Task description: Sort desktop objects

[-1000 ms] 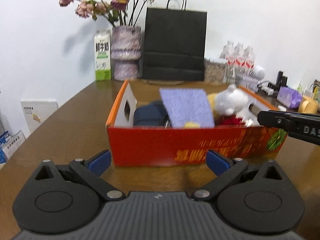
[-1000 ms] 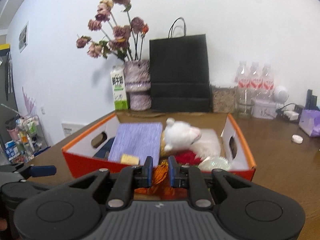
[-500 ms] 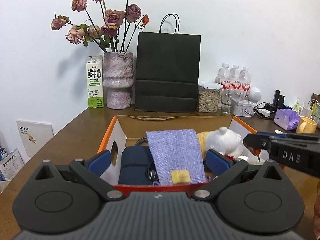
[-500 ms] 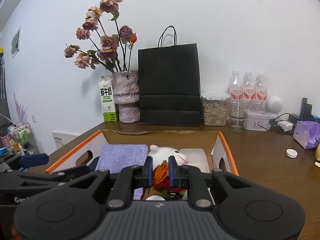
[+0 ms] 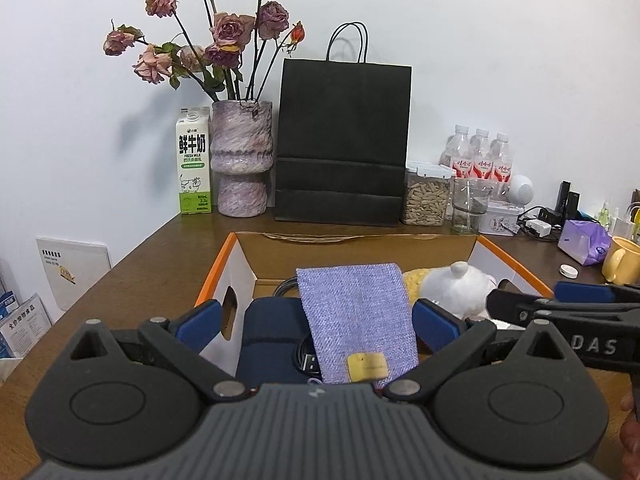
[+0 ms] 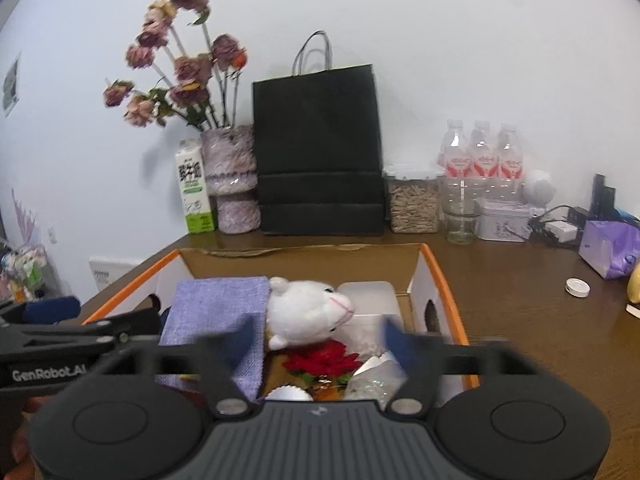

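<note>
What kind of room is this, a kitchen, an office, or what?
Probably a home or small office desk. A wooden table against a white wall holds a vase of dried roses, a milk carton, and chargers with cables, besides the sorting box.

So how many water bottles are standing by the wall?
3. The water bottles stand in a row at the back of the table, right of the seed jar: left one, middle one, right one. More could hide behind them.

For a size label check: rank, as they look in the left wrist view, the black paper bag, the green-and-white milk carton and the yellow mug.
1. Black paper bag.
2. Green-and-white milk carton.
3. Yellow mug, cut off by the frame edge.
</note>
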### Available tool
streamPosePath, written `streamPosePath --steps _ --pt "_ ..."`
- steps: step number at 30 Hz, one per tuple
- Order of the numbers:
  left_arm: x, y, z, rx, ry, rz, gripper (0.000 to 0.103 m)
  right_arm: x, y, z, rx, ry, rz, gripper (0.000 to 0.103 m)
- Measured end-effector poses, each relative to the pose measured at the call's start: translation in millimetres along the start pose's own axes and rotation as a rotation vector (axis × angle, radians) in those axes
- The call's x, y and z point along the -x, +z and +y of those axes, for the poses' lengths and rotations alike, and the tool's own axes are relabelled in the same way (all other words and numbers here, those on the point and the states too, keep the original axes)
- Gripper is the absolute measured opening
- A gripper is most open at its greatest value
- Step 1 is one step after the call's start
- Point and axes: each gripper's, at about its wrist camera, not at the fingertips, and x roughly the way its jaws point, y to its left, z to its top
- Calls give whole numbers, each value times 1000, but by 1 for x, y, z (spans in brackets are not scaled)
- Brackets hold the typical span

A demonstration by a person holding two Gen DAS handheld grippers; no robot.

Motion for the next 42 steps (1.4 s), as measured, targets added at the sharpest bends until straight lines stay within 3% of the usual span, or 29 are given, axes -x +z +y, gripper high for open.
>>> streamPosePath --steps 6,22,37,42 --pt "1 -2 2 8 6 -1 103 3 -1 -6 -7 2 -2 103" --pt "22 -13 2 16 12 -4 103 27 -14 4 26 20 22 103" --pt "80 -67 -9 23 16 18 103 98 -68 10 27 11 45 103" --pt "92 -83 -16 0 17 65 103 117 -91 11 29 -8 70 103"
